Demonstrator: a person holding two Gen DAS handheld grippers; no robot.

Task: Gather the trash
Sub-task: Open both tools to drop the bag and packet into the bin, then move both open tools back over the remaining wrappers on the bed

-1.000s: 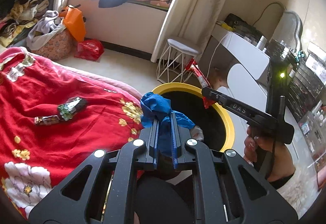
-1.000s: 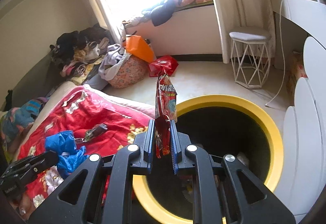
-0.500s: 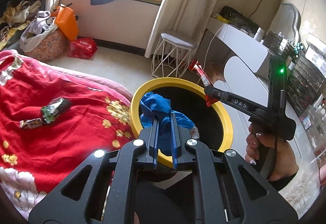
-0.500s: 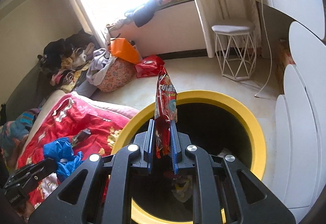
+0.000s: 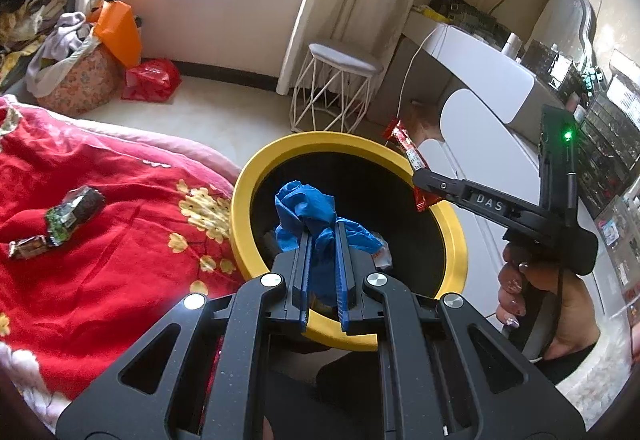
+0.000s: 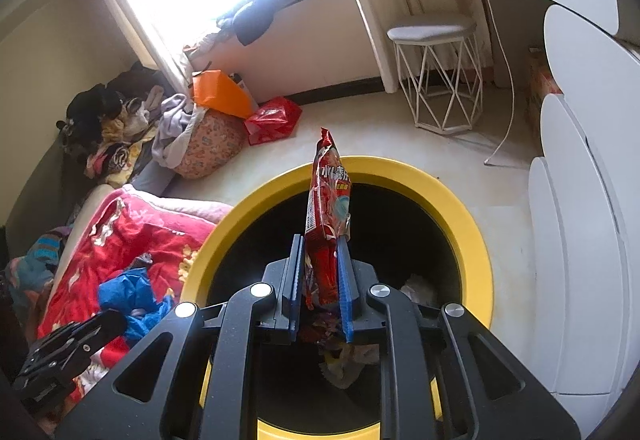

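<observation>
My left gripper (image 5: 320, 236) is shut on a crumpled blue plastic wad (image 5: 304, 204) and holds it over the near-left part of a black bin with a yellow rim (image 5: 240, 208). My right gripper (image 6: 320, 240) is shut on a long red snack wrapper (image 6: 328, 180), which stands up between the pads above the bin's yellow rim (image 6: 472, 224). In the left wrist view the right gripper (image 5: 420, 176) reaches over the bin's far right rim with the red wrapper (image 5: 406, 146). In the right wrist view the left gripper (image 6: 112, 320) and the blue wad (image 6: 128, 292) show at the lower left.
A red flowered blanket (image 5: 100, 280) lies left of the bin, with a dark green wrapper (image 5: 76, 212) and a small brown one (image 5: 28, 246) on it. Some trash (image 6: 416, 288) lies inside the bin. Behind it stand a white wire stool (image 5: 340, 88) and a white dresser (image 5: 480, 80).
Both grippers have moved forward and down over the bin, which now fills more of each view. The blue wad went from above the blanket's edge to above the bin's opening.
</observation>
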